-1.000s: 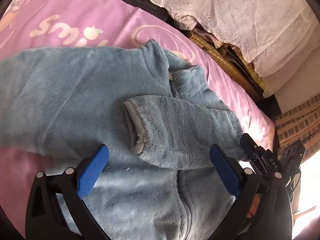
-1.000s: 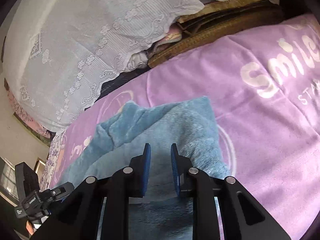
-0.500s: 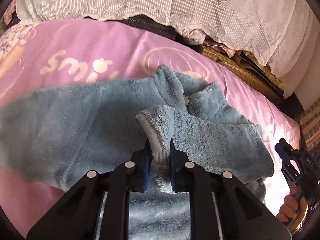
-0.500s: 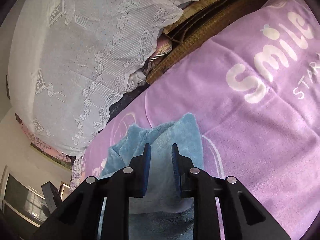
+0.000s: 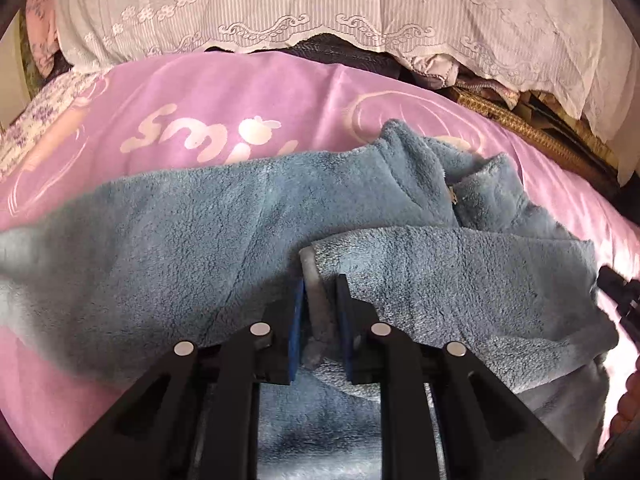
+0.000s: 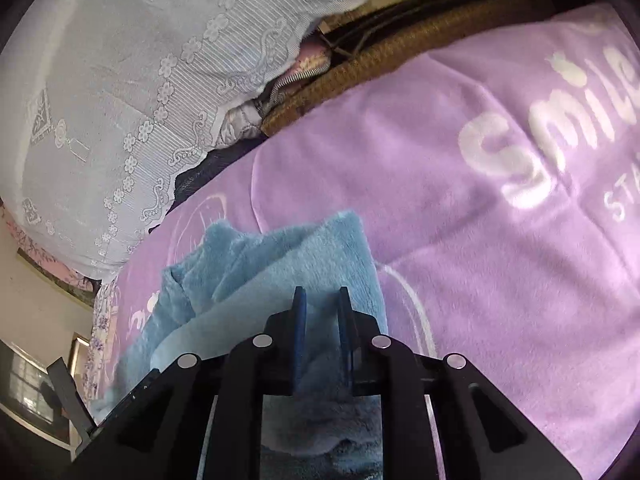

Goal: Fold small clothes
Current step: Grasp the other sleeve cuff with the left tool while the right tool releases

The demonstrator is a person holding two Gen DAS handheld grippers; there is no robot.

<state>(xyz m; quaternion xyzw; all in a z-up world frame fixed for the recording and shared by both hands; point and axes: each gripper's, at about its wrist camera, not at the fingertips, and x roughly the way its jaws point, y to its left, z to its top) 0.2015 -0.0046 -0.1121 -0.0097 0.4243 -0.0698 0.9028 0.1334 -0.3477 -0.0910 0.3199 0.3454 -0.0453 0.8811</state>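
A blue fleece jacket (image 5: pixel 200 232) with a zip collar lies spread on a pink blanket (image 5: pixel 220 96). One sleeve is folded across its chest, and my left gripper (image 5: pixel 320 284) is shut on that sleeve's grey-lined cuff (image 5: pixel 310 264). In the right wrist view the jacket (image 6: pixel 288 256) bunches up in front of my right gripper (image 6: pixel 322 296). Its jaws are closing, with a fold of the fleece pressed between the blue pads. The fabric under both grippers is hidden by their black frames.
A white lace cover (image 5: pixel 320 8) hangs over piled bedding along the far side, with a woven mat edge (image 5: pixel 532 132) below it. The blanket (image 6: pixel 480 240) carries white lettering. A hand (image 5: pixel 628 400) and a black gripper part show at the left view's right edge.
My left gripper went from wide open to shut on the sleeve cuff and tipped its view upward. The right gripper shifted with the fleece between its jaws, which narrowed slightly.
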